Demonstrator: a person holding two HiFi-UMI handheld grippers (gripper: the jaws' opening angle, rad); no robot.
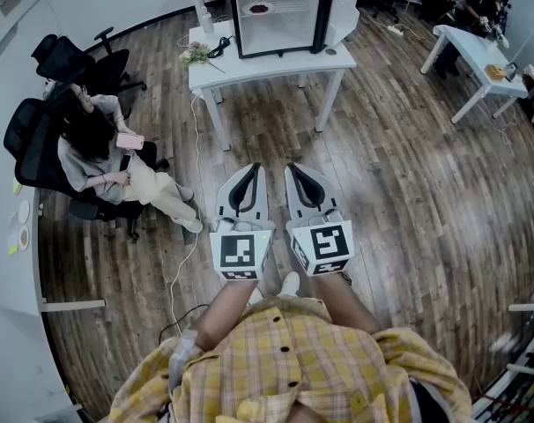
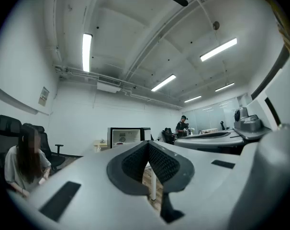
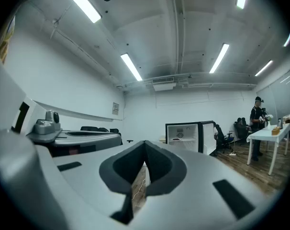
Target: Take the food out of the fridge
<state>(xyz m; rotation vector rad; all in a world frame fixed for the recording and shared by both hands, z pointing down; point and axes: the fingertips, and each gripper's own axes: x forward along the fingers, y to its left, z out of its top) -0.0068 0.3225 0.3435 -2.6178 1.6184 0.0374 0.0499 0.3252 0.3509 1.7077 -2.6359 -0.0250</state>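
Observation:
A small black fridge (image 1: 276,11) stands on a white table (image 1: 276,64) far ahead, its door swung open to the right. Inside it, a plate of dark food (image 1: 261,9) rests on a shelf. My left gripper (image 1: 252,169) and right gripper (image 1: 295,169) are held side by side, level, well short of the table, both shut with nothing between the jaws. The left gripper view looks past the closed left gripper (image 2: 148,146) at the fridge (image 2: 126,137). In the right gripper view the right gripper (image 3: 145,146) points toward the fridge (image 3: 183,137) and the plate (image 3: 176,139).
A person sits in an office chair (image 1: 38,148) at the left. A cable (image 1: 193,192) runs along the wooden floor from the table. Flowers (image 1: 196,54) lie on the table's left end. Another white table (image 1: 478,60) with a person beside it stands far right.

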